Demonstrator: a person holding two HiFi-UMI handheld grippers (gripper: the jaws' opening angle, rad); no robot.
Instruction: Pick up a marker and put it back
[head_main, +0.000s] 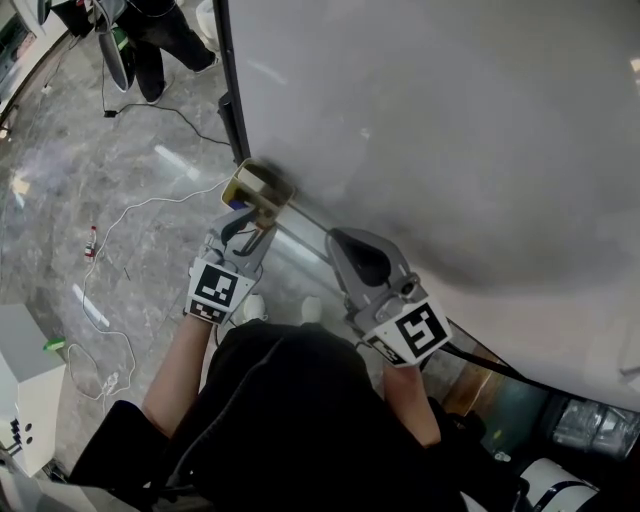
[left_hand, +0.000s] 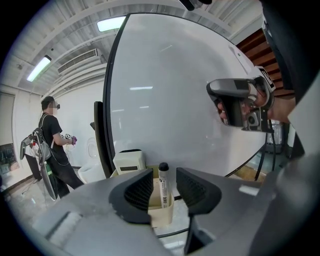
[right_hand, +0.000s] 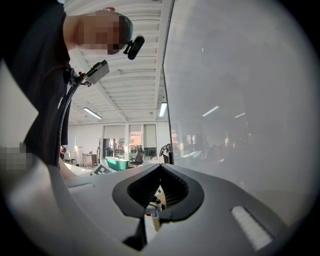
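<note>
We are holding our left gripper (left_hand: 164, 174) with its jaws wide apart. The marker (left_hand: 164, 189) is standing upright in the beige holder (left_hand: 161, 216), showing between the pads and touching neither. Our right gripper (right_hand: 160, 169) is resting with its jaws together, empty.

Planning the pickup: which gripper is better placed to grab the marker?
Left, likely: the left gripper is open, framing the marker upright in its holder; the right gripper is shut.
</note>
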